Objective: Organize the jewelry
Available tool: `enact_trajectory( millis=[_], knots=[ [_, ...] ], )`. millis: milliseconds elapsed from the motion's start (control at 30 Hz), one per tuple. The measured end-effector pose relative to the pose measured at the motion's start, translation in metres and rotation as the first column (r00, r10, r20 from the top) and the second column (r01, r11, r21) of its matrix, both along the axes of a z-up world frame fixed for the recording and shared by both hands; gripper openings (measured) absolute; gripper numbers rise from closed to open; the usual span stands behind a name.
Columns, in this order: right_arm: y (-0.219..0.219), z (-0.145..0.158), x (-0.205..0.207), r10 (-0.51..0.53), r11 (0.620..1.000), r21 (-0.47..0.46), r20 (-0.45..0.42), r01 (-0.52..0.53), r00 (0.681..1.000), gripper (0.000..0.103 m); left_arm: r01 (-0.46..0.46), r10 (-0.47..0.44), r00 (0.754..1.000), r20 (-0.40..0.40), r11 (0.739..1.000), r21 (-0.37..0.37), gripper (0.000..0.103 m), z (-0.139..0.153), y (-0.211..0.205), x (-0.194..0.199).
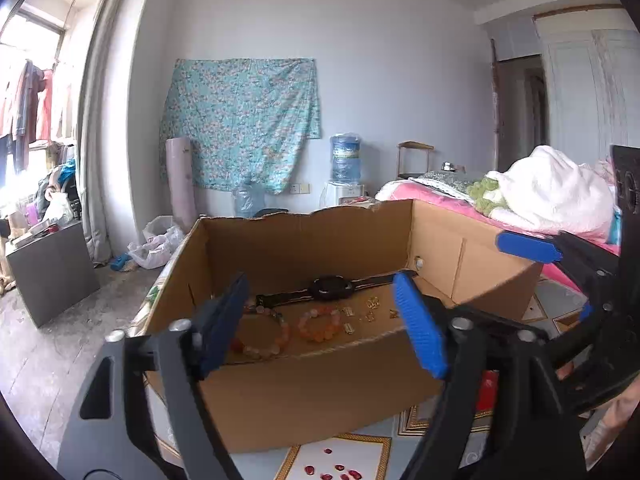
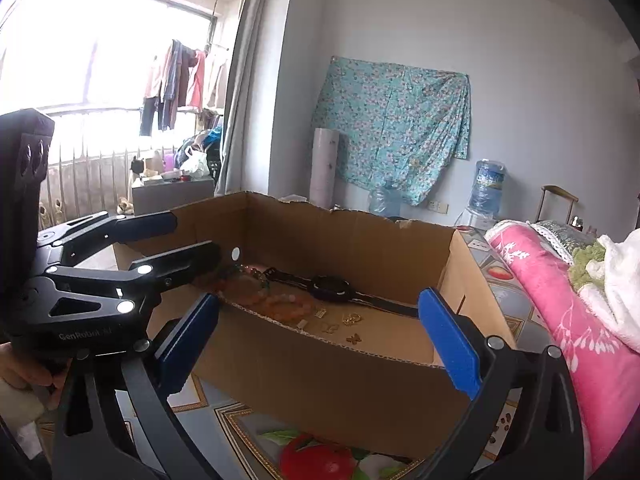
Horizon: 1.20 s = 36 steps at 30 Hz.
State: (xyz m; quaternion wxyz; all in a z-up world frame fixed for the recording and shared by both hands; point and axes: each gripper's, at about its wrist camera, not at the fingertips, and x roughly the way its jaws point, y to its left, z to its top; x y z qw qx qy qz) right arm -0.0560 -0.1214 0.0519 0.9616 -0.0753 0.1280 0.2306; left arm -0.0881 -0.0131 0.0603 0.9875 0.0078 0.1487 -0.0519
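An open cardboard box point(image 1: 320, 380) point(image 2: 340, 376) holds the jewelry. Inside lie a black watch point(image 1: 332, 288) point(image 2: 330, 288), two orange and pink bead bracelets point(image 1: 320, 324) point(image 2: 286, 306), and small gold pieces point(image 1: 372, 308) point(image 2: 352, 320). My left gripper point(image 1: 320, 320) is open and empty, held in front of the box's near wall. My right gripper point(image 2: 320, 344) is open and empty, held before the near wall; it also shows at the right of the left wrist view point(image 1: 528, 246). The left gripper shows at the left of the right wrist view point(image 2: 176, 240).
The box stands on a patterned cloth point(image 1: 340, 460) point(image 2: 312, 452). A bed with pink bedding point(image 2: 560, 312) and a white blanket point(image 1: 552, 196) lies to the right. A grey cabinet point(image 1: 52, 268), plastic bags point(image 1: 156, 244) and a water dispenser point(image 1: 344, 168) stand beyond.
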Motion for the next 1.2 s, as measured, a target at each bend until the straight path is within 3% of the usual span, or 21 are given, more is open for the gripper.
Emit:
enact_trajectory(
  millis=[133,233,1200],
  knots=[
    [-0.019,0.003,-0.001,0.009,0.990,0.143,-0.013,-0.007,1.000,0.097,0.007,-0.007,1.000,-0.001,1.000,0.008,0.081,0.000,0.000,0.000],
    [-0.004,0.000,0.001,-0.047,0.998,0.042,0.004,0.047,0.999,0.097,0.004,-0.004,1.000,0.000,1.000,0.010,0.081,0.000,-0.001,-0.001],
    [-0.007,0.000,0.003,-0.034,0.997,0.073,0.000,0.034,0.999,0.097,-0.004,0.004,1.000,0.009,1.000,0.008,0.084,-0.002,-0.003,-0.002]
  ],
)
